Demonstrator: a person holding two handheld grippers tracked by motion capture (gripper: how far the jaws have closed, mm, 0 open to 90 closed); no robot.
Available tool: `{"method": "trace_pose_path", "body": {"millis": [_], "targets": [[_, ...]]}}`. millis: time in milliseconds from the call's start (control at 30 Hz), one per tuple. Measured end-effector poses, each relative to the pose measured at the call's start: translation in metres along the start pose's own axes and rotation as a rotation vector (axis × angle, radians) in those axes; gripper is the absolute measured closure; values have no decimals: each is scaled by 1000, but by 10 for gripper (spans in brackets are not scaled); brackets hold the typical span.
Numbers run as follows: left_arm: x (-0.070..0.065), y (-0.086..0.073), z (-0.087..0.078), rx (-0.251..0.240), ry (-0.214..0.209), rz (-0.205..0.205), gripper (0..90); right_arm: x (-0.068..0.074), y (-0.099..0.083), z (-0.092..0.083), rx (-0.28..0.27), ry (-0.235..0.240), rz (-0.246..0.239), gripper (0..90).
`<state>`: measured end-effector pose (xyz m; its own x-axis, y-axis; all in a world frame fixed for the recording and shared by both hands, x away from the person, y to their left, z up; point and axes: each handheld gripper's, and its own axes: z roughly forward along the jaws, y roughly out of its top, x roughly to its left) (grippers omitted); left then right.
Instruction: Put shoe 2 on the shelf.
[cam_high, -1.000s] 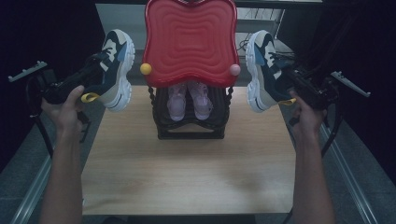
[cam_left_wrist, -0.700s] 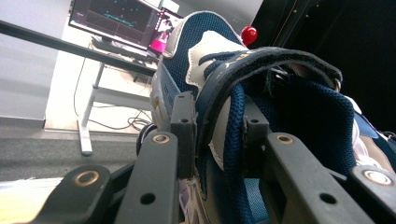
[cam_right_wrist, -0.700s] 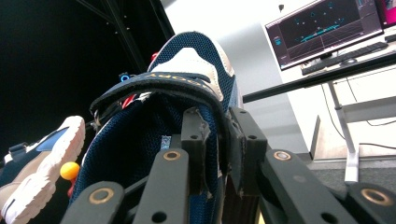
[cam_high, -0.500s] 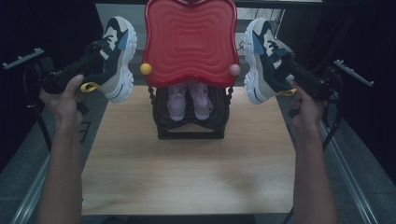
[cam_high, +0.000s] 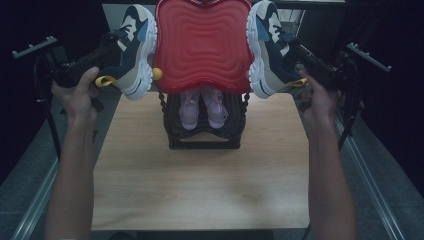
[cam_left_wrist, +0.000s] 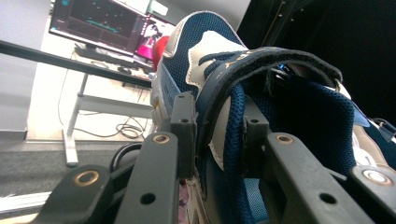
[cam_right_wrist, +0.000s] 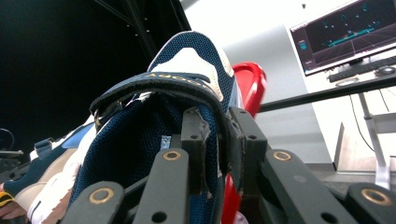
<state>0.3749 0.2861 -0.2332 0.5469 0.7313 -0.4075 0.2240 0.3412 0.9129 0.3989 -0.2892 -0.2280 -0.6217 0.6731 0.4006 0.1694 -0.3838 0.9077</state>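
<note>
each tool is clamped on the collar of a sneaker: the left tool (cam_high: 107, 47) holds the left sneaker (cam_high: 132, 50), the right tool (cam_high: 295, 50) the right sneaker (cam_high: 267, 47), both lifted high beside the red top (cam_high: 202, 42) of the rack (cam_high: 205, 127) on the counter (cam_high: 200, 180). to do this well, i'd keep both grips firm and the soles level, clearing the red edge before lowering.

A pale wood-grain rectangular tabletop (cam_high: 200, 190) fills the lower middle of the high view, lit evenly from above. Grey speckled flooring (cam_high: 22, 185) lies along its lower left and right edges, and the upper corners of the frame fall into darkness. In the left gripper view, a dark monitor with teal graphics (cam_left_wrist: 91, 23) sits at upper left on a white-legged desk (cam_left_wrist: 77, 107) before a light wall (cam_left_wrist: 21, 79). A similar glowing dark screen (cam_right_wrist: 348, 35) occupies the upper right of the right gripper view.
</note>
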Motion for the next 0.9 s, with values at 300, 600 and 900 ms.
{"method": "trace_pose_path", "body": {"millis": [300,600,900], "targets": [[-12,9,21,2,-28,5,736,13,10,23,20,35,16,776],[-22,17,47,6,-43,9,736,21,16,47,43,32,12,774],[-27,22,62,9,-41,14,736,27,20,64,47,37,20,775]]}}
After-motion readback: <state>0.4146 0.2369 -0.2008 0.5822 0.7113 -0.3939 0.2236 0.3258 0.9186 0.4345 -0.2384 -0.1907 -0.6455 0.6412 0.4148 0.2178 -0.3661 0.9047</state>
